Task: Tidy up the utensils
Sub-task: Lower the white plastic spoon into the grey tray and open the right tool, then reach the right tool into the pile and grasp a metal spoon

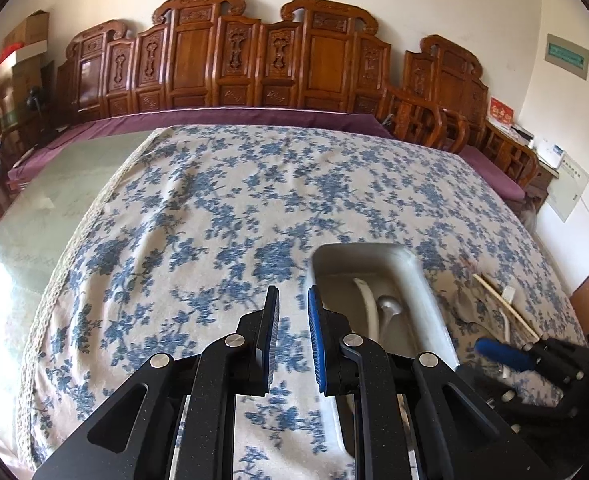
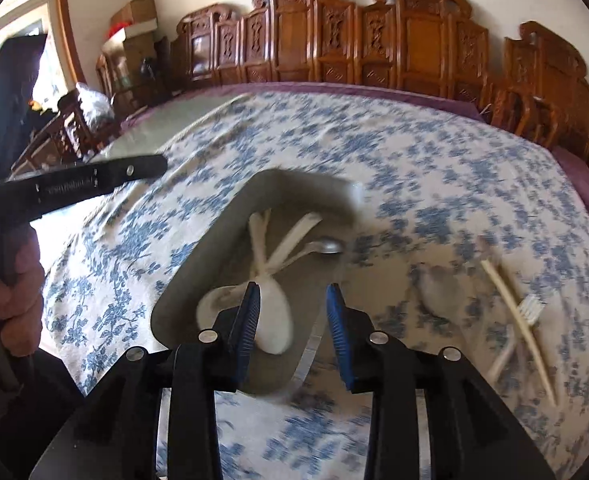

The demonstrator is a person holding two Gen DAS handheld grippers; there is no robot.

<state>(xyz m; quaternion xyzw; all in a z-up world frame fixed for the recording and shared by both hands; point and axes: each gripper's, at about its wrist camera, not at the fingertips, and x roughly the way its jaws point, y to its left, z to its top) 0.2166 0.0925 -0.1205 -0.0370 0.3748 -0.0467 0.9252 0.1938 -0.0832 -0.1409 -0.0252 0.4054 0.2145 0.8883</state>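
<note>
Right wrist view: my right gripper hangs partly open, empty, over the tray, spoons inside. Left gripper is nearly closed, empty. Next I'd approach the chopsticks on the cloth low and square.

One tray on the floral cloth. In the tray: two white plastic spoons, one metal spoon; a further pale piece at the near-left corner is too blurred to identify. Outside it, on the cloth: two pale chopsticks, one white plastic fork.
</note>
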